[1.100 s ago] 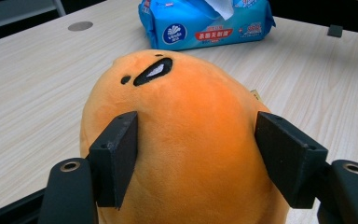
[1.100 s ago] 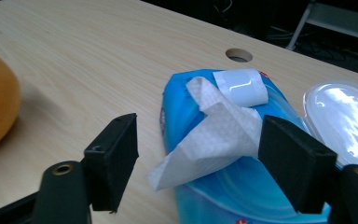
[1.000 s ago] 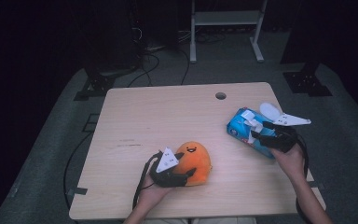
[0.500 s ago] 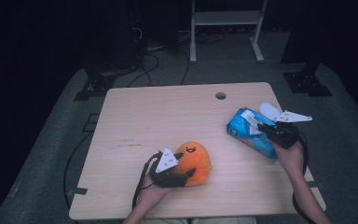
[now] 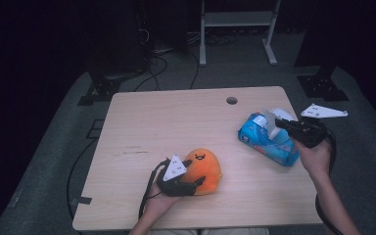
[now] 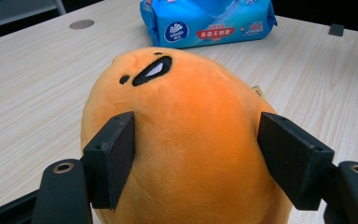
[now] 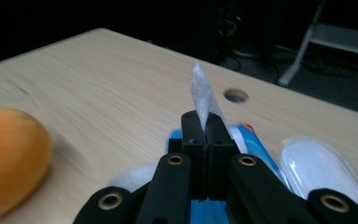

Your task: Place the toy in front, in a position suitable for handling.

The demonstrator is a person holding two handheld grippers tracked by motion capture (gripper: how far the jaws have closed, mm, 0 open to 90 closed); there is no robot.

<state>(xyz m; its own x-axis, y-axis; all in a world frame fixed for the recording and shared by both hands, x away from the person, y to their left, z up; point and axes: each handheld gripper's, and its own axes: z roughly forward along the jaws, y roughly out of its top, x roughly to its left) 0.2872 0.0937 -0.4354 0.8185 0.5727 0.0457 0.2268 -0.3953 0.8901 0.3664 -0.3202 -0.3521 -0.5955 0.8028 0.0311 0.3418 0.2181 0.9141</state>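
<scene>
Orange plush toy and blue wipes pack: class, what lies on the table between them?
Nothing: in the high view, bare wood separates the orange plush toy from the blue wipes pack. The left gripper view shows the same bare stretch of table.

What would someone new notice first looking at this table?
The round orange plush toy with a little face, at the near edge of the wooden table, sits between the left tongs. To the right, the right tongs pinch a white tissue over the blue tissue pack.

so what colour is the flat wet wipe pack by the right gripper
Blue soft plastic wet wipe pack, red label strip; left gripper view shows it best.
</scene>
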